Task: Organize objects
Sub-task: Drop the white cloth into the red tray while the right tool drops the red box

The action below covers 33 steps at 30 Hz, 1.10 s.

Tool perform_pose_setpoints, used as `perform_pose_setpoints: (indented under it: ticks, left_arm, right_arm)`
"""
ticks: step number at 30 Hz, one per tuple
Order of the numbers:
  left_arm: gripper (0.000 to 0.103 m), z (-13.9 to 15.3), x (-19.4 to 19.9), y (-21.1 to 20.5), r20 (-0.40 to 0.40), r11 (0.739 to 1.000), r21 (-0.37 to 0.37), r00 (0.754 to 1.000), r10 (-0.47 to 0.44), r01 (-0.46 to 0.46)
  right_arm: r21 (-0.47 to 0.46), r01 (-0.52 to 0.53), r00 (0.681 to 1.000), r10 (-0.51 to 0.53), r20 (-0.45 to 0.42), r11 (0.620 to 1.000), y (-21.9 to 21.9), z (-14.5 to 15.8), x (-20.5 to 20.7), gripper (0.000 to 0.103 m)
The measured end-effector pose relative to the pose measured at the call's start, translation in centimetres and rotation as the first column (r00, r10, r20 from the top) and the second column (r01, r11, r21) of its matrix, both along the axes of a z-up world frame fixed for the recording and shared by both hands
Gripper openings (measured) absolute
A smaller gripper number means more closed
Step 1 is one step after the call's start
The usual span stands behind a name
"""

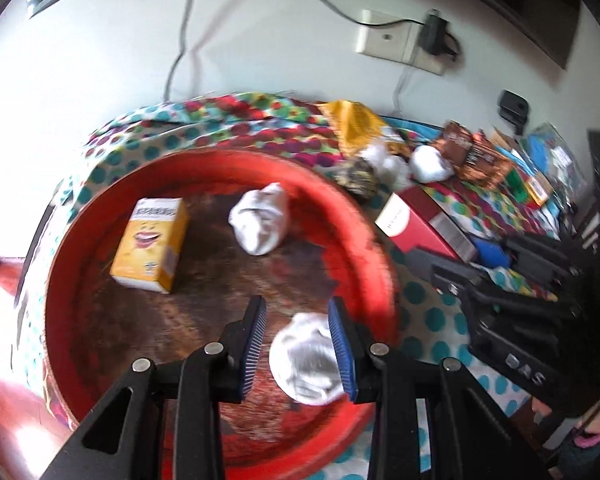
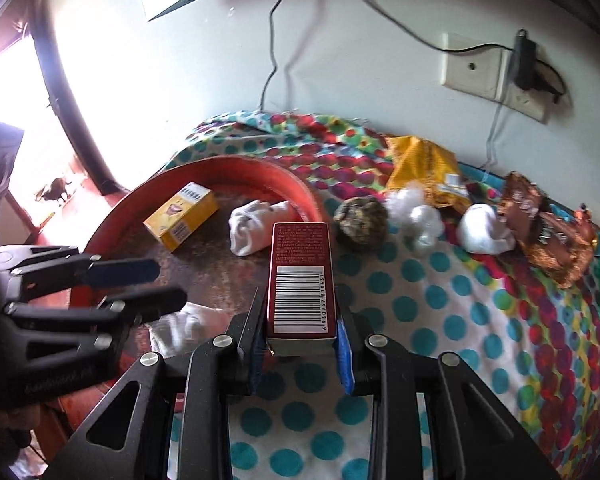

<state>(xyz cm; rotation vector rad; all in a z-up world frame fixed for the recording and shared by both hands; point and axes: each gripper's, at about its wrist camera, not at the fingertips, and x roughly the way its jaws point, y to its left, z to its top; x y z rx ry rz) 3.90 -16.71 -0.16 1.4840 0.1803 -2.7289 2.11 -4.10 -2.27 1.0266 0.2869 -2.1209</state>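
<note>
The right gripper (image 2: 302, 338) is clamped on a dark red carton (image 2: 302, 280), a slim upright box whose near face carries a white barcode panel with small pale print above it; the box sticks forward from between the blue pads and hangs over the dotted cloth (image 2: 440, 320), just right of the red tray (image 2: 292, 184). The left gripper (image 1: 298, 344) stands partly parted with a balled white sock (image 1: 306, 364) between its fingers: the sock lies against the right pad and clear of the left one, so the pictures do not settle whether it is gripped or merely resting in the tray beneath. Ahead of that tool, in the round red tray (image 1: 352, 208) with its worn dark floor, sit a yellow box with a grinning mouth (image 1: 150, 240) to the left and a second rolled white sock (image 1: 260, 222) farther on. The left wrist view alone shows the carton's white end and grey side (image 1: 420, 224), off to the right beside the right tool. The right wrist view alone lays out the row beyond the carton: a mottled brown-green ball (image 2: 360, 222), a white fluffy tuft (image 2: 414, 216), another white sock bundle (image 2: 486, 230), a yellow packet (image 2: 424, 168) and brown foil wrappers (image 2: 548, 232)
</note>
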Motion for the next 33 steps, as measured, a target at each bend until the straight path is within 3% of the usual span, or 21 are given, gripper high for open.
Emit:
perform_pose_setpoints:
  ticks: [13,33]
  left_arm:
    - [0.033,-2.4,0.2,-3.8,0.068,0.996,0.03,0.994,0.083,-0.085]
    - [0.034,-3.1,-0.2,-4.9,0.104,0.995,0.015,0.99,0.094,-0.096]
  right_arm:
    - [0.046,-0.06,0.997,0.059,0.041,0.997,-4.6,-2.1,-0.4,0.027]
    - [0.109,-0.063,0.995,0.055,0.081,0.992,-7.0,-4.9,-1.8,0.027]
